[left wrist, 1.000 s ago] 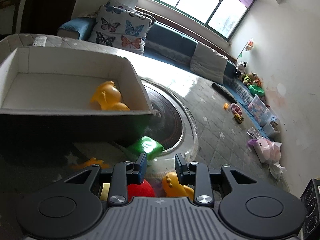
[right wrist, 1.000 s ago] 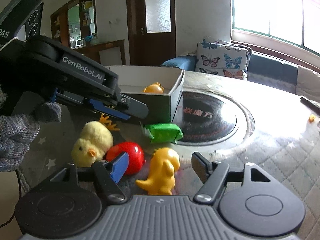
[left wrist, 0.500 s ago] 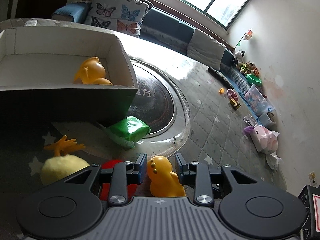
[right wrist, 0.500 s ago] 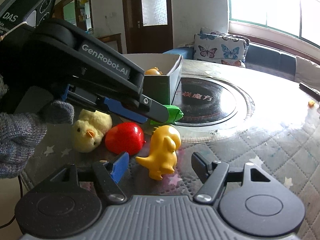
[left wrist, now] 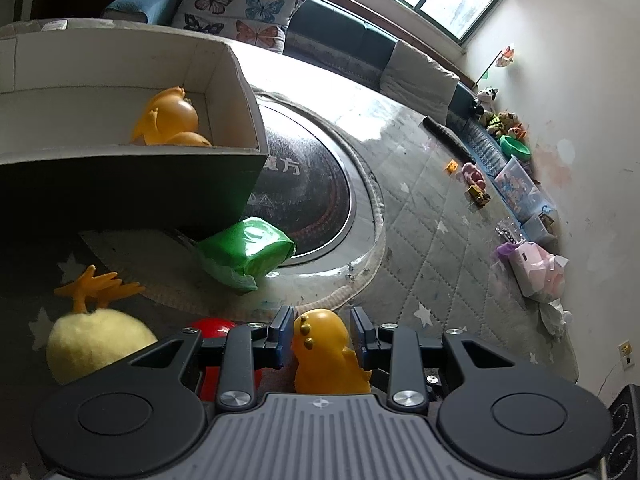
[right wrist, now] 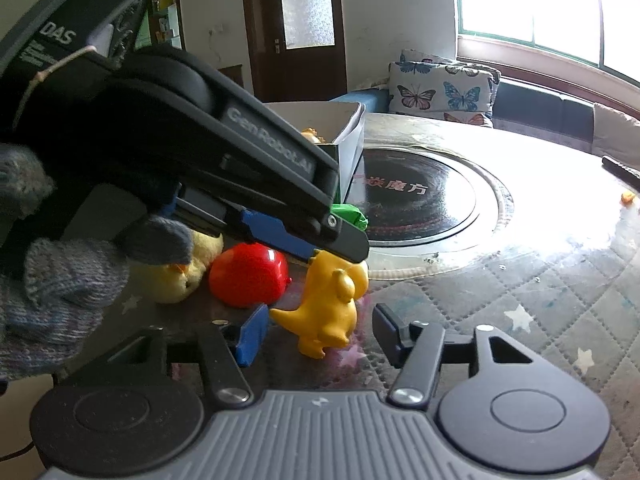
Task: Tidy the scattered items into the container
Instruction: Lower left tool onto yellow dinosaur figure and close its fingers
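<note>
A yellow toy dinosaur point(left wrist: 326, 354) stands on the table between the fingers of my left gripper point(left wrist: 322, 330); the jaws are around its head with small gaps, open. It also shows in the right wrist view point(right wrist: 332, 304), with the left gripper point(right wrist: 340, 246) over its head. My right gripper point(right wrist: 316, 330) is open and empty, just in front of the dinosaur. A red toy point(right wrist: 250, 276), a yellow plush chick point(left wrist: 94, 344) and a green packet point(left wrist: 246, 250) lie nearby. The open cardboard box point(left wrist: 240, 76) holds an orange toy point(left wrist: 168, 120).
A round black hotplate point(right wrist: 416, 200) sits in the table's middle. A sofa with butterfly cushions point(right wrist: 440, 88) stands behind. Toys and bins point(left wrist: 516, 188) line the far wall. A remote point(left wrist: 444, 136) and small bits lie at the table's far side.
My left gripper has come down and forward so that its fingers now flank the yellow dinosaur's head. My right gripper has drawn back a little and stayed open.
</note>
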